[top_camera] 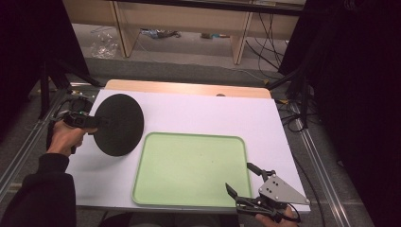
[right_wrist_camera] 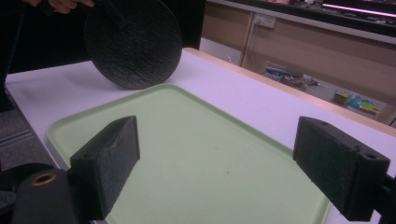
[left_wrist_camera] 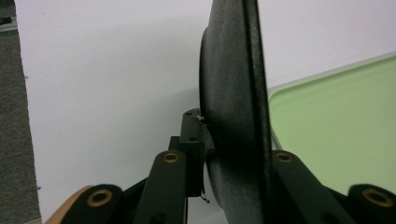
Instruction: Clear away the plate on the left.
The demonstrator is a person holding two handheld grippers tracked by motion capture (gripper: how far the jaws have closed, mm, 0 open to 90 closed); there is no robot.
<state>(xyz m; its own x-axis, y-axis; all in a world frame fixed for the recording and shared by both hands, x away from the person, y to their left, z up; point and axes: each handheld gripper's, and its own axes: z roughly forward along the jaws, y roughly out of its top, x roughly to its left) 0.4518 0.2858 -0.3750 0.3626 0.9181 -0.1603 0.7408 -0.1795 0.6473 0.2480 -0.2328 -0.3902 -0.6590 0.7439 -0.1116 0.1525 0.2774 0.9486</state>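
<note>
Over the left part of the white table top (top_camera: 198, 113), the left gripper (top_camera: 97, 122) holds a black round plate (top_camera: 118, 124) by its rim, lifted and tilted, its lower edge just beside the far left corner of the green tray (top_camera: 189, 170). Seen along that gripper's jaws, the plate (left_wrist_camera: 233, 107) stands edge-on between them, one pad pressed to its left face and the rim against the opposite jaw, so the grip is closed on it. At the tray's near right corner the right gripper (top_camera: 242, 177) has its jaws spread wide with nothing between them; past its pads (right_wrist_camera: 109, 161) the plate (right_wrist_camera: 133, 42) hangs well apart, above the tray's (right_wrist_camera: 210, 158) far end
</note>
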